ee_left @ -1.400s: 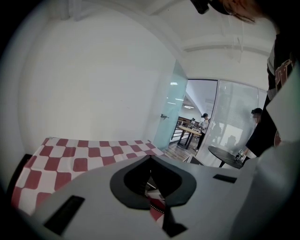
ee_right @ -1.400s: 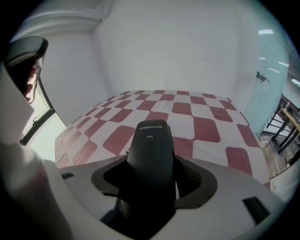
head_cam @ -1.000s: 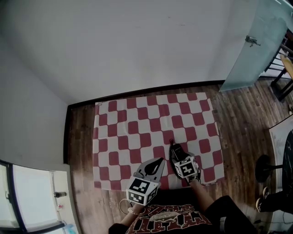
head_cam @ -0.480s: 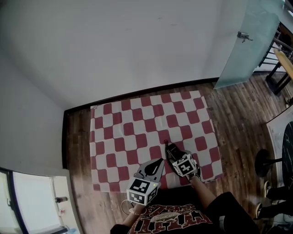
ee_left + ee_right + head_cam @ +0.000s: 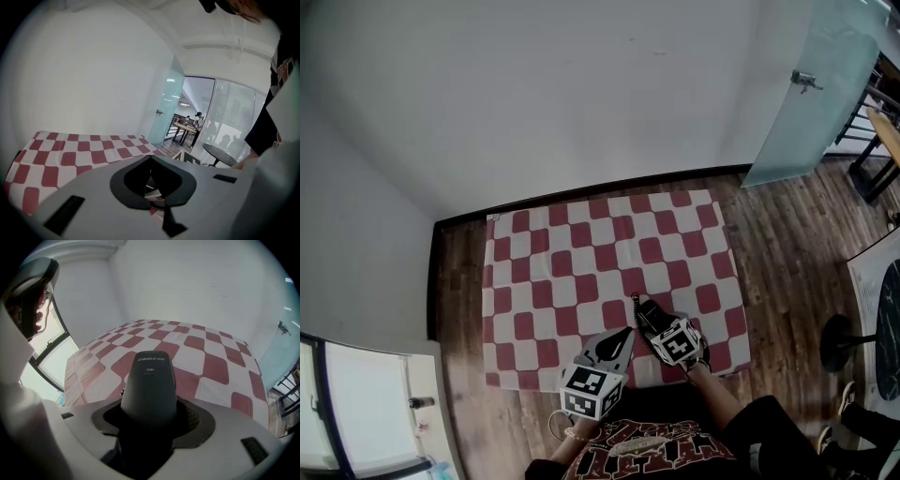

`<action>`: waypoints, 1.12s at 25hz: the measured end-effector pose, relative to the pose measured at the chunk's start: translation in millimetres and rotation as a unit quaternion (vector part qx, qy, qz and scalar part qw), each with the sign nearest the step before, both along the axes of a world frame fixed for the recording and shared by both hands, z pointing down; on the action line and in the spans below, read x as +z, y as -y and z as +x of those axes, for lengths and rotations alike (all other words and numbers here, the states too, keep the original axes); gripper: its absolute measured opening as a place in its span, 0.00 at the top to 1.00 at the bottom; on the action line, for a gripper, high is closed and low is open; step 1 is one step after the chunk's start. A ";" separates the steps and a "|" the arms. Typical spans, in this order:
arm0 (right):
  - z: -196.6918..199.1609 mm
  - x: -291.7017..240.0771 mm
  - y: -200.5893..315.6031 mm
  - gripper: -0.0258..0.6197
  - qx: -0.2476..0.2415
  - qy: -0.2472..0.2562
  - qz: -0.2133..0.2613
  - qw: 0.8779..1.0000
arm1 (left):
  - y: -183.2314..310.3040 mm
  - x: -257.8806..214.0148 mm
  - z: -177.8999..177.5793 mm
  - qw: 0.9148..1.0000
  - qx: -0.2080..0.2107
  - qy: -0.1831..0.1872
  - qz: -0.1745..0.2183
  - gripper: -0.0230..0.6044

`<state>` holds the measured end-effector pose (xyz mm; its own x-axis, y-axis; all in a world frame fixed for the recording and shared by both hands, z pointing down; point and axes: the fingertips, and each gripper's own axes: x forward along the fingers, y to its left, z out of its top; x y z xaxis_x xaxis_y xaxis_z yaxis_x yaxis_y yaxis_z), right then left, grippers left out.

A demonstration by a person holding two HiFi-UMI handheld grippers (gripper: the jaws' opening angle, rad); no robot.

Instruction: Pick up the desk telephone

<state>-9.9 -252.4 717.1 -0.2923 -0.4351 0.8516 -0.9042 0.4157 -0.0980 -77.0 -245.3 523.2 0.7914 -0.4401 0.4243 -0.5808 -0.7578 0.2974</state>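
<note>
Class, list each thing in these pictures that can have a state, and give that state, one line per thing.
Left tool: jaws together, holding nothing.
Right tool: shut on the telephone handset.
Telephone handset: black, clamped between the right tool's jaws, pointing out over the cloth.
Checkered cloth: spread out flat on the wooden floor.

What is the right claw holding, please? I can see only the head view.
Observer: The right claw is shut on a black handset.
Operator: Thank you. Is the left claw holding anything?
Observer: No, nothing sits in the left claw; its view shows only the cloth ahead.
Operator: Is there any marking on the handset?
Observer: Yes, "A061" is printed near its far end.
</note>
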 end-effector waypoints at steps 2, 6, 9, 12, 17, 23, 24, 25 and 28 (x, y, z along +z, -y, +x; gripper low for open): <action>0.4 -2.1 -0.3 0.52 -0.005 0.010 0.003 1.000 | -1.1 3.1 2.9 1.000 -0.002 0.006 0.000 0.95; 1.9 -9.4 -4.5 0.52 -0.017 0.013 0.005 1.000 | -4.2 6.5 9.7 1.000 -0.003 0.010 -0.003 0.95; 3.1 -17.4 -8.3 0.52 -0.025 0.010 0.002 1.000 | -5.9 8.4 14.8 1.000 -0.001 0.011 -0.004 0.95; 3.3 -26.6 -11.3 0.52 -0.028 0.016 -0.002 0.999 | -7.4 11.1 19.8 1.000 0.003 0.015 -0.008 0.95; 5.7 -39.6 -15.5 0.52 -0.028 0.020 -0.003 0.999 | -11.0 17.9 27.7 1.000 0.010 0.019 -0.019 0.95; 8.2 -61.9 -18.7 0.52 -0.027 0.036 0.002 0.999 | -14.6 21.9 35.7 0.999 0.019 0.022 -0.024 0.95; 8.8 -66.0 -18.5 0.52 -0.025 0.038 0.004 0.999 | -14.8 22.5 36.5 0.999 0.019 0.022 -0.025 0.95; 9.7 -69.9 -18.8 0.52 -0.023 0.039 0.004 0.999 | -15.1 23.0 37.4 0.999 0.020 0.023 -0.026 0.95; 11.7 -79.5 -20.0 0.52 -0.020 0.042 0.007 0.999 | -16.9 23.7 40.3 0.999 0.025 0.023 -0.028 0.95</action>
